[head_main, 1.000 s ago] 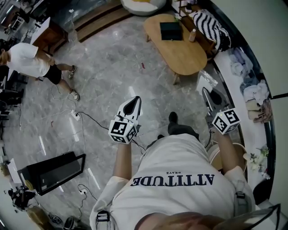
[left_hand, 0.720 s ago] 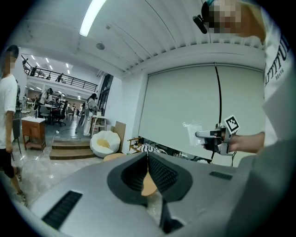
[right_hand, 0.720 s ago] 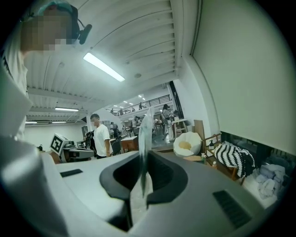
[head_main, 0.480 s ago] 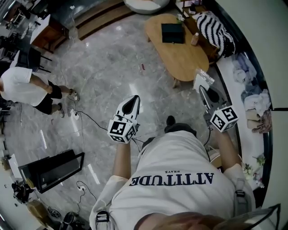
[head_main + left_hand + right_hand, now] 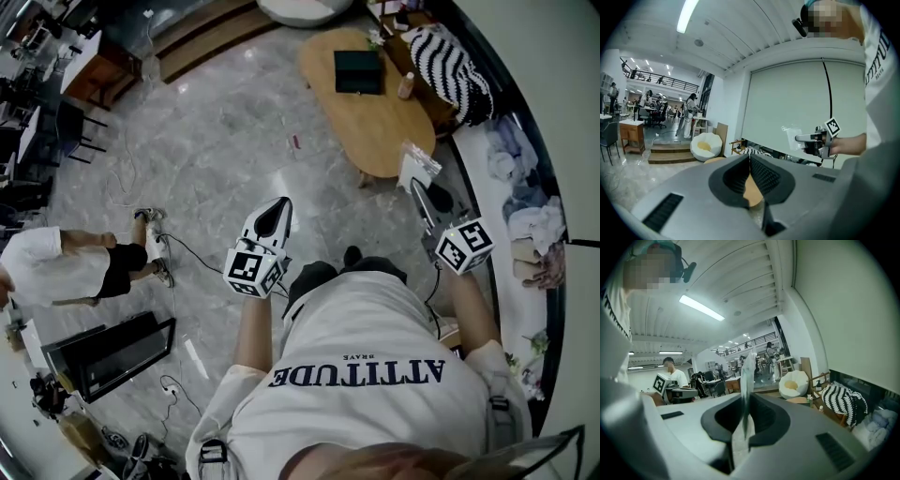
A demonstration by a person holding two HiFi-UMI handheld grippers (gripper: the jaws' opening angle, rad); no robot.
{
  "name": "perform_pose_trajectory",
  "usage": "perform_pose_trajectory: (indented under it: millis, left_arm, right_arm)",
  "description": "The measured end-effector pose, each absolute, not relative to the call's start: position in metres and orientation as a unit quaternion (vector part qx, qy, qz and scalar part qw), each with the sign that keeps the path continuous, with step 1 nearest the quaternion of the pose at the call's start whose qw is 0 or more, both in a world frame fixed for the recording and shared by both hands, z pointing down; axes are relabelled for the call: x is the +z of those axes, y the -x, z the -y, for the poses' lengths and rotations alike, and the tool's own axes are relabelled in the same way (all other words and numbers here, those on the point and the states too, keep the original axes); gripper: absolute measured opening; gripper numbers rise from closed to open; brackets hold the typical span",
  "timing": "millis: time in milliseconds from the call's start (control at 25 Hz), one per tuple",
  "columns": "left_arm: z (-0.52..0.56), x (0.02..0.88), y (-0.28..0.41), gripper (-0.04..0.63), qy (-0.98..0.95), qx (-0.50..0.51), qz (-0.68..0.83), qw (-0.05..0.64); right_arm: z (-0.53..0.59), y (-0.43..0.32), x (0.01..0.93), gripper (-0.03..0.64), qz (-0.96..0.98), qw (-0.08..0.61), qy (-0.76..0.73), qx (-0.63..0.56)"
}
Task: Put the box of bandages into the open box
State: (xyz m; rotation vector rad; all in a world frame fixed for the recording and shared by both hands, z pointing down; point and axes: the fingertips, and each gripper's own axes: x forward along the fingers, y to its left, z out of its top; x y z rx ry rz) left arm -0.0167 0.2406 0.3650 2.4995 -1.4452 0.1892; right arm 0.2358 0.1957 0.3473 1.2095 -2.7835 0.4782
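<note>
right gripper with clear packet now nearer wooden table.

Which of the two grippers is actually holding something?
The right gripper, at the head view's right: its fingers pinch a clear plastic bag. The left gripper is shut with nothing between its fingers.

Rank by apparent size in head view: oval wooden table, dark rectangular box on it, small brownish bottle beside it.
1. oval wooden table
2. dark rectangular box
3. small brownish bottle
All on one tabletop; order is safe.
</note>
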Motion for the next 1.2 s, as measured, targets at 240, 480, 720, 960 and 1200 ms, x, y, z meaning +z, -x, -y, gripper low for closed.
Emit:
perform_pose_trajectory:
  millis: [240, 480, 720, 960, 1200]
  left_arm:
    - [-0.218, 0.367, 0.019, 0.023, -0.858, 0.071, 0.493, 0.126]
    - [-0.186, 0.374, 0.03, 0.023, -0.862, 0.073, 0.485, 0.129]
    - [-0.133, 0.374, 0.055, 0.023, -0.869, 0.073, 0.475, 0.115]
    - [-0.073, 0.368, 0.082, 0.023, -0.882, 0.071, 0.453, 0.11]
    - [-0.022, 0.364, 0.113, 0.023, -0.894, 0.076, 0.429, 0.102]
  right_arm:
    - [-0.175, -0.232, 0.353, 0.044, 0.905, 0.038, -0.392, 0.164]
    - [-0.153, -0.222, 0.362, 0.044, 0.9, 0.043, -0.4, 0.168]
    - [-0.117, -0.198, 0.364, 0.044, 0.893, 0.05, -0.416, 0.163]
    - [-0.076, -0.164, 0.359, 0.044, 0.887, 0.055, -0.43, 0.161]
    - [-0.036, -0.127, 0.357, 0.044, 0.879, 0.057, -0.444, 0.165]
